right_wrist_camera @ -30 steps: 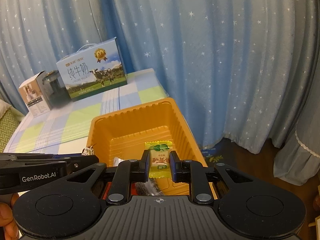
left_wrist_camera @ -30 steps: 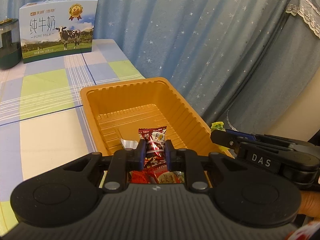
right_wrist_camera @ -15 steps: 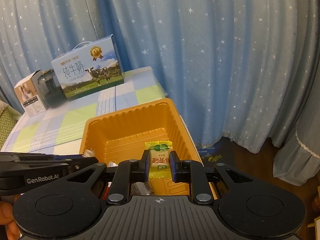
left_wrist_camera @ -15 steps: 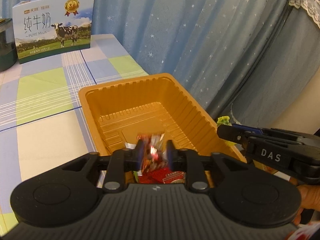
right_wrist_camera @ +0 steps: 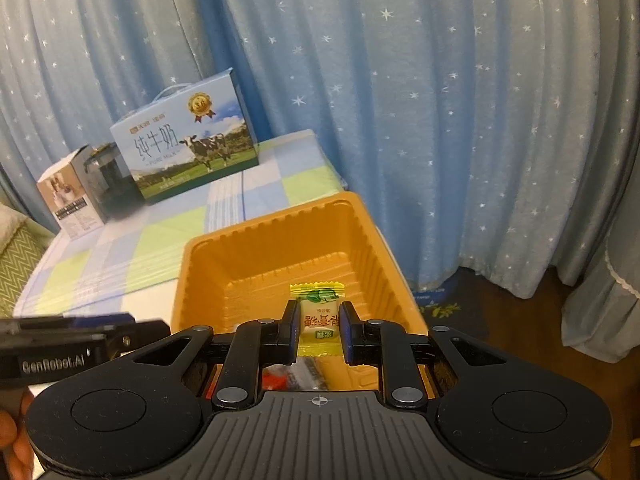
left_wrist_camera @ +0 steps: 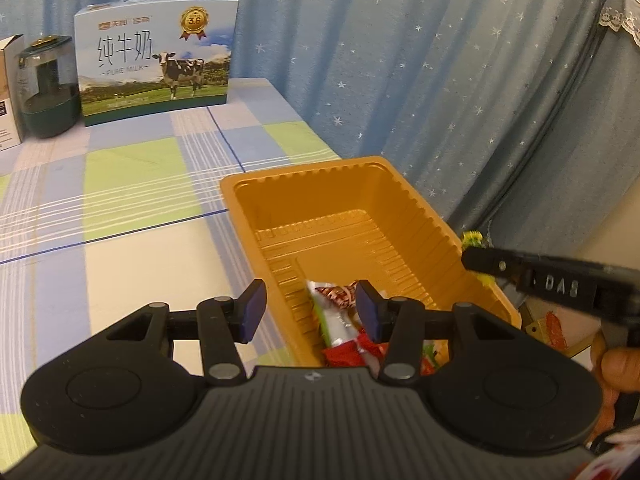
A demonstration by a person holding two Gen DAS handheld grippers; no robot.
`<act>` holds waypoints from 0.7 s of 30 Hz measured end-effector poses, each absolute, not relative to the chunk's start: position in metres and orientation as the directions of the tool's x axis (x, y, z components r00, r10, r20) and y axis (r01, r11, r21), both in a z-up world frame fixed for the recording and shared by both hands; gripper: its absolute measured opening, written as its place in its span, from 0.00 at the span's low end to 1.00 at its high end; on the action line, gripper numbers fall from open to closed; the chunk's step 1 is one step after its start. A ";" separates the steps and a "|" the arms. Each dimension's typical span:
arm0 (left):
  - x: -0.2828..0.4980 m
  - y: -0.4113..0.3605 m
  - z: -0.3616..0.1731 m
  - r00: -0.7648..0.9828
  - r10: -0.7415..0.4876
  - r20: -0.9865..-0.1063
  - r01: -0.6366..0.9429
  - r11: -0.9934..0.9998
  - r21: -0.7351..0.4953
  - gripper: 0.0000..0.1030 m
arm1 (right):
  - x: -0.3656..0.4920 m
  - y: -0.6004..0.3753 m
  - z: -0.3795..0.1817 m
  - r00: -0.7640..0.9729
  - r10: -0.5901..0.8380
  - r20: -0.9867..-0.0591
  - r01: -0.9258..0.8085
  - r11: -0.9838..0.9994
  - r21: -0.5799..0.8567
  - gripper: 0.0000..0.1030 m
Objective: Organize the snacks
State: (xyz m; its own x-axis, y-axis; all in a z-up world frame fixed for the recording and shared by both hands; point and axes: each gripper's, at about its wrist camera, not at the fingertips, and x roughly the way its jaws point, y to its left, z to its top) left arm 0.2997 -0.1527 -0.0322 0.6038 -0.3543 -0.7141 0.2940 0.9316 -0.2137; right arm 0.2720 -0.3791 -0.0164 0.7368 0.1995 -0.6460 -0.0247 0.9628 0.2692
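An orange plastic tray (left_wrist_camera: 404, 196) sits at the table's right edge; it also shows in the right wrist view (right_wrist_camera: 280, 236). My left gripper (left_wrist_camera: 310, 312) is open above the tray's near left corner. Below it a red snack packet (left_wrist_camera: 336, 294) lies in the tray with other red wrappers (left_wrist_camera: 352, 350). My right gripper (right_wrist_camera: 319, 326) is shut on a yellow-green candy packet (right_wrist_camera: 318, 312) and holds it over the tray's near end. The right gripper also shows at the right of the left wrist view (left_wrist_camera: 560, 284).
A blue milk carton box (left_wrist_camera: 156, 60) stands at the table's far end, with a dark green jar (left_wrist_camera: 48, 88) and a small white box (right_wrist_camera: 70, 196) beside it. Starry blue curtains (right_wrist_camera: 440, 120) hang behind and to the right. The checked tablecloth (left_wrist_camera: 120, 208) lies left of the tray.
My left gripper opened and let go of the red snack packet, which dropped into the tray. The left gripper drew back to the left. The right gripper still holds the candy.
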 end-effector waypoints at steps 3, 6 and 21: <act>0.295 -0.148 -0.030 0.605 -0.349 -0.716 0.290 0.934 -0.210 0.44 | 0.275 -0.378 -0.014 0.735 0.259 -0.626 -0.065 0.947 0.315 0.21; 0.290 -0.143 -0.027 0.612 -0.343 -0.713 0.281 0.936 -0.210 0.44 | 0.272 -0.380 -0.009 0.753 0.245 -0.611 -0.047 0.946 0.321 0.64; 0.237 -0.117 0.013 0.665 -0.318 -0.676 0.244 0.948 -0.206 0.72 | 0.199 -0.387 0.013 0.743 0.206 -0.637 0.039 0.937 0.348 0.66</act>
